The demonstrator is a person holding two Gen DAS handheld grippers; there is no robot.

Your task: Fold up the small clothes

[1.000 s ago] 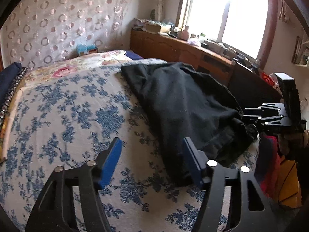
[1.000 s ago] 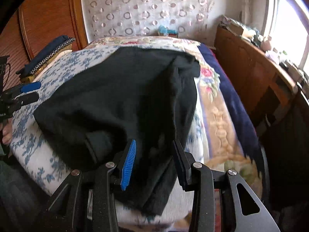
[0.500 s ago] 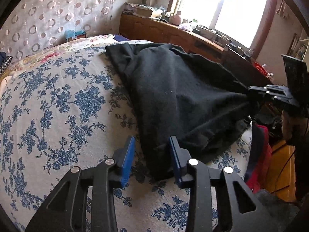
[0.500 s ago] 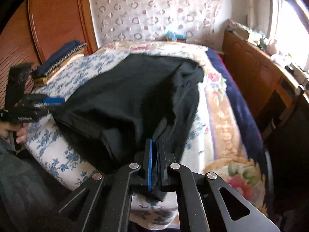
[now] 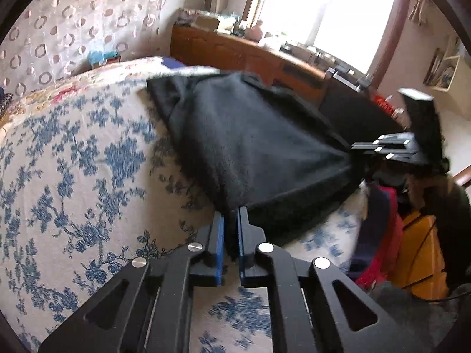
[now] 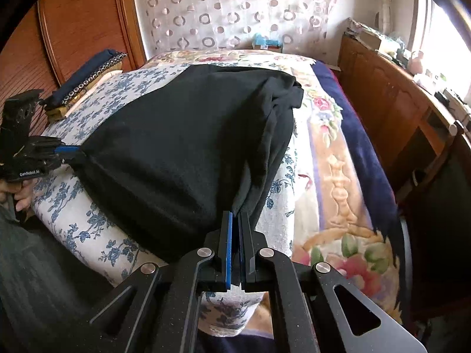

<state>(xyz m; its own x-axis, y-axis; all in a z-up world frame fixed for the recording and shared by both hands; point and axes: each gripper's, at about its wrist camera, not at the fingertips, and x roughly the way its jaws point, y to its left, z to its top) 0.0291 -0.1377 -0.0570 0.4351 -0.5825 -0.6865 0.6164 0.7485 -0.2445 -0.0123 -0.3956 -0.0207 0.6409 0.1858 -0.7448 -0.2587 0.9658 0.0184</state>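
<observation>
Jaws of left gripper [image 5: 231, 220] closing on near corner of black cloth [image 5: 250, 147]. Right gripper [image 6: 236, 220] clamped tight on other near corner. Cloth stretched taut between them, rest draped over floral bed [image 5: 73, 161]. Dresser [image 6: 397, 103] beyond.

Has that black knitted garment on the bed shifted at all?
Yes. The black knitted garment now has its near edge lifted off the blue floral bedspread, stretched between both jaws.

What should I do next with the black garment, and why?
Probably lift both near corners and carry them toward the far edge. The left hand-held gripper is closing on one corner of the black garment, and the right hand-held gripper already pinches the other.
</observation>
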